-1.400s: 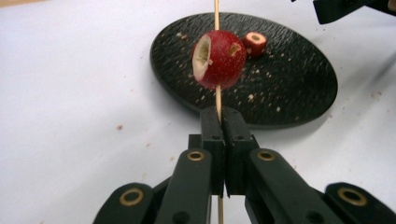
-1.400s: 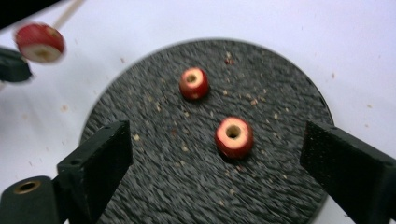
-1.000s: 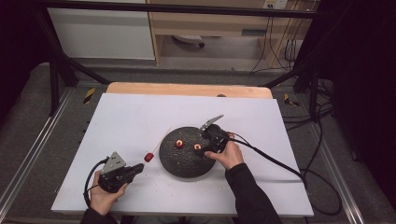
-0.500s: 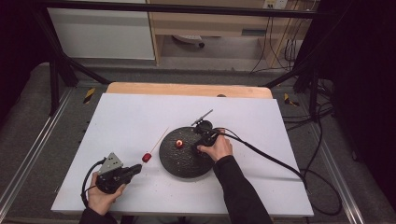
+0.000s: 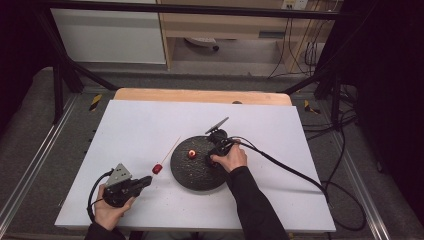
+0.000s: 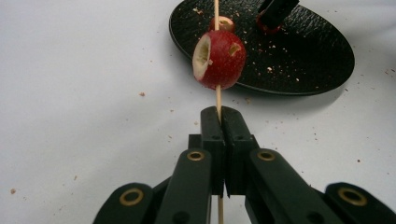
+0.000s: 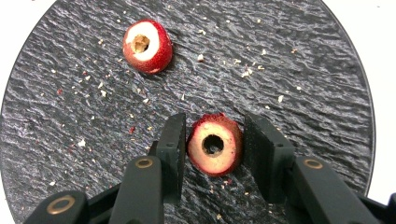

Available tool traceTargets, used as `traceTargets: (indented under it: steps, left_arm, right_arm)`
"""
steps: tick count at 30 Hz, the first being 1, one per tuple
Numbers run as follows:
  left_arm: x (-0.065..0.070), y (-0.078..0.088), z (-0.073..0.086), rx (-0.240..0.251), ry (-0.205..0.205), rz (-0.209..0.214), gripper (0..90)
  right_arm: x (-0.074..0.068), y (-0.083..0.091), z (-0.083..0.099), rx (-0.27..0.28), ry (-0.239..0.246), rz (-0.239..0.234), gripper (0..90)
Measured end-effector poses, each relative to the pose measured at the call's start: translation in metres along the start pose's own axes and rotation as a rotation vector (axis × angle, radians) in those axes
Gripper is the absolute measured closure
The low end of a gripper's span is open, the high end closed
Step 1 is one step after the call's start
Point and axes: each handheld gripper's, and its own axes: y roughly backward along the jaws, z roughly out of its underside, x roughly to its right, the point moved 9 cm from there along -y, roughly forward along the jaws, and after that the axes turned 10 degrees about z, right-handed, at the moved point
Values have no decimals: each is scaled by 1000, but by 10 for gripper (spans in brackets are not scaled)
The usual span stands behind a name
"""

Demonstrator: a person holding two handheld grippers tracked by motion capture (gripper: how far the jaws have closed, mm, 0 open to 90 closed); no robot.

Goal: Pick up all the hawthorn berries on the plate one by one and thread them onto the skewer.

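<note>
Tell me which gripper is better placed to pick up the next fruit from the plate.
Right. The right gripper sits open around a cored red fruit on the black plate. The left gripper is shut on the skewer, off the plate.

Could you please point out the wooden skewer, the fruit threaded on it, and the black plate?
wooden skewer (image 6: pixel 217 100): left gripper view, bare stick below the fruit.
threaded fruit (image 6: pixel 223 59): left gripper view, its red skin.
black plate (image 7: pixel 303 70): right gripper view, bare textured surface.
</note>
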Motion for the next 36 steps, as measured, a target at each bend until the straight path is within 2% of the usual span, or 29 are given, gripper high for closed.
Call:
traceTargets:
  steps: [4, 8, 21, 28, 32, 36]
  left_arm:
    - [0, 0, 0, 1, -4, -1, 883]
    - [0, 1, 0, 2, -4, -2, 883]
    - [3, 0, -1, 7, -7, 2, 883]
    - [4, -1, -1, 5, -9, 2, 883]
    - [4, -1, -1, 6, -8, 2, 883]
    - [4, -1, -1, 7, -6, 3, 883]
  right_arm:
    - [-1, 1, 0, -4, -13, -11, 613]
    - [-2, 9, -3, 34, -29, -33, 615]
    - [-3, 46, -9, 244, -99, -101, 618]
    - [0, 56, -4, 337, -147, -151, 619]
    - [1, 58, 0, 376, -163, -165, 619]
    - [-1, 60, 3, 439, -183, -184, 620]
